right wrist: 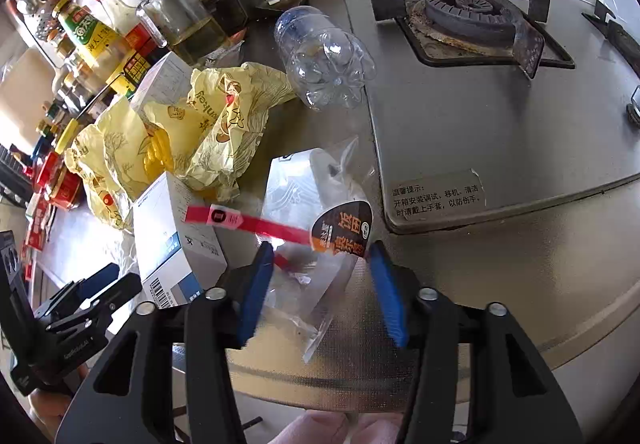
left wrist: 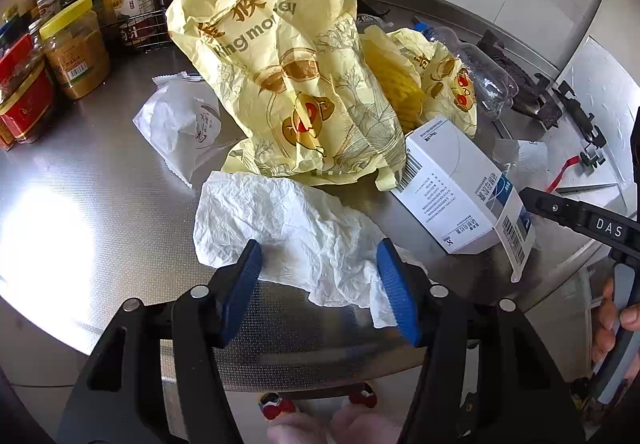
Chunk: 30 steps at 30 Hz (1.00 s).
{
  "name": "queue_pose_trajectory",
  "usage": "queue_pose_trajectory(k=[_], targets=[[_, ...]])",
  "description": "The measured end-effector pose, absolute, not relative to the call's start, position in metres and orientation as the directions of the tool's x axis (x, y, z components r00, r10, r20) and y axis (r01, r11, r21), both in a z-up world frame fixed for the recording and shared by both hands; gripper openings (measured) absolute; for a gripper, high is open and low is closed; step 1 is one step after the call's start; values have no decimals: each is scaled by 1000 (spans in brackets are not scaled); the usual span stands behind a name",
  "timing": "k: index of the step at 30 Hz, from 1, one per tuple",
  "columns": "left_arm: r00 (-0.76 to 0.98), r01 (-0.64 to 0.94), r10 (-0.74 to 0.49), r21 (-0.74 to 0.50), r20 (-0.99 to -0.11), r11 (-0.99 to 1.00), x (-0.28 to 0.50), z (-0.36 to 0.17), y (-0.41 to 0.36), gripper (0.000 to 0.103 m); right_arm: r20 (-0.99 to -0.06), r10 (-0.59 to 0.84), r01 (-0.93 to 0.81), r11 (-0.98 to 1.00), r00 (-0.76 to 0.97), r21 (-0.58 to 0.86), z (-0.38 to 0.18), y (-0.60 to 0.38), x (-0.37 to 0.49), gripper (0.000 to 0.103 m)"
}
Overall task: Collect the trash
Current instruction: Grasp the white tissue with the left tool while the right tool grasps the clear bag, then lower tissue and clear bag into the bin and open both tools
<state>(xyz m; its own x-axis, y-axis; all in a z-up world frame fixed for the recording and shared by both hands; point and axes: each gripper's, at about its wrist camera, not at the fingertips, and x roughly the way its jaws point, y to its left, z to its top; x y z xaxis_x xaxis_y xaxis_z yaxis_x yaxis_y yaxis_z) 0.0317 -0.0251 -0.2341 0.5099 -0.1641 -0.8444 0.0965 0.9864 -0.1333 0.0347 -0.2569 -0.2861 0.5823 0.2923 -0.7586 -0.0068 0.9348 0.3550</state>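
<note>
Jars and sauce bottles (left wrist: 72,44) crowd the left end of a steel kitchen counter (left wrist: 88,180) under a tiled wall. The left gripper (left wrist: 320,284) hovers with jaws wide apart, holding nothing, its pads flanking a crumpled white paper towel (left wrist: 288,220). Behind lie a yellow printed bag (left wrist: 288,84) and a white box (left wrist: 452,180). The right gripper (right wrist: 320,288), equally open, straddles a clear wrapper (right wrist: 308,204), perhaps touching it. An empty plastic bottle (right wrist: 324,56) lies beside the gas stove (right wrist: 468,28).
</note>
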Motion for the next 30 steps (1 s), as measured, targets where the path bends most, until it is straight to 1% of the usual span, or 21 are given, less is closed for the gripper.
queue_pose_trajectory(k=[2,4,5,7,8,13,19,24,30], targets=[[512,79,-156,-135,-844,988,32,-234,-24,30,-754,310,-22,930,580,366,-286,-259,35,26],[515,66,-149,-135,-844,989,31,-234,-26,19,-751,316,-43,932,580,359,-285,-259,35,21],[520,63,-141,-127,-842,990,31,-233,-26,13,-749,321,-52,932,580,359,-285,-260,35,19],[532,58,-118,-104,-838,993,29,-232,-31,9,-740,335,-72,929,583,364,-284,-261,35,17],[539,55,-106,-91,-836,994,28,-232,-33,6,-735,340,-81,928,586,365,-282,-261,36,13],[567,38,-85,-77,-819,996,22,-222,-40,4,-708,342,-115,930,618,350,-269,-265,33,9],[597,68,-121,-101,-793,993,9,-199,-43,3,-676,314,-90,934,667,345,-252,-274,12,8],[590,106,-174,-137,-789,985,-16,-181,-36,3,-660,290,-44,931,693,362,-242,-280,-27,8],[573,149,-217,-160,-790,976,-65,-168,-30,3,-661,274,-44,938,698,343,-236,-259,-94,8]])
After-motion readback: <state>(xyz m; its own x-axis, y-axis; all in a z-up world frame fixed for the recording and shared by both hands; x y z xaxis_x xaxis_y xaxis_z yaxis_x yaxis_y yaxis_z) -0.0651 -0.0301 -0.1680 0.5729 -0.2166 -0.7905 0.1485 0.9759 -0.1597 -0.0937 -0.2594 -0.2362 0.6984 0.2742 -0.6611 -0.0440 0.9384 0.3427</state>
